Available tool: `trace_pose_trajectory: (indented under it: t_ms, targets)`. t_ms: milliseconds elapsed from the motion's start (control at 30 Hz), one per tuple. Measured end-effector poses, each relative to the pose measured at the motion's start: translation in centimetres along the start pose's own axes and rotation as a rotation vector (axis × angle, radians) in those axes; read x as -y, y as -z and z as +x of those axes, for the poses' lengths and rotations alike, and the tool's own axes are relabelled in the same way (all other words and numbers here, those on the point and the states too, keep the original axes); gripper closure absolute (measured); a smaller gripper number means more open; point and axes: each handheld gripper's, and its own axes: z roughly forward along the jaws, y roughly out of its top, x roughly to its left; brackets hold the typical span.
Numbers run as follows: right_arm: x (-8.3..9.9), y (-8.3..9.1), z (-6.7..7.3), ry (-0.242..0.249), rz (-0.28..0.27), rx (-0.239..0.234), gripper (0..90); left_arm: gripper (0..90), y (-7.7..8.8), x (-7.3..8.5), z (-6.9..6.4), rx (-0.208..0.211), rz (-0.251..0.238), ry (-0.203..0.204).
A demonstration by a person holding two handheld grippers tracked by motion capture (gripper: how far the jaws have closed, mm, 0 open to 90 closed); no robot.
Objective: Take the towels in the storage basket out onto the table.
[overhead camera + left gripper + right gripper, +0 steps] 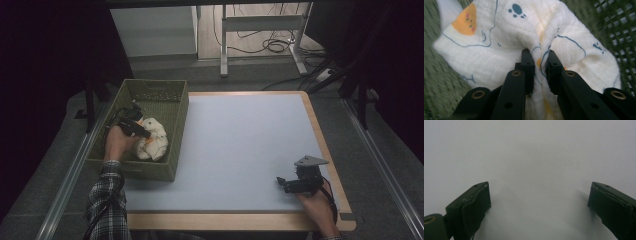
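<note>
A crumpled white cloth (155,140) with orange patches and blue line drawings lies in the olive green basket (176,120) at the table's left. My left gripper (142,132) reaches into the basket from the left. In the left gripper view a fold of the cloth (506,32) is pinched between the two black jaws of this gripper (539,58), which stand close together. My right gripper (281,182) rests near the table's front right corner, pointing left. Its jaws stand wide apart over the bare white surface, and the right gripper (539,195) holds nothing.
The white tabletop (240,145) has a wooden border (327,150). The basket's lattice wall (621,27) rises right of the cloth. Behind the table stand a white cabinet (155,30) and a metal frame (260,25) with cables on the floor.
</note>
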Motion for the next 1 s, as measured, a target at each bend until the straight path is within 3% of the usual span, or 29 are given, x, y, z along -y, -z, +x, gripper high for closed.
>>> trace_pose_trajectory:
  t_ms: [133, 533, 767, 1000]
  targets:
    - [0.0, 0.0, 0.0, 0.0, 0.0, 0.0, 4.2, 80.3, 1.9, -0.1, -0.3, 0.012, -0.077, -0.029]
    - [0.0, 0.0, 0.0, 0.0, 0.001, 0.0, 4.3, 80.3, 6.7, -0.5, -0.7, -0.005, -0.212, -0.036]
    - [0.0, 0.0, 0.0, 0.0, 0.001, 0.0, 4.2, 80.3, 8.8, -0.9, -1.0, -0.011, -0.264, -0.044]
    - [0.0, 0.0, 0.0, 0.0, 0.001, 0.0, 4.2, 80.2, 10.4, -1.6, -1.8, -0.013, -0.282, -0.066]
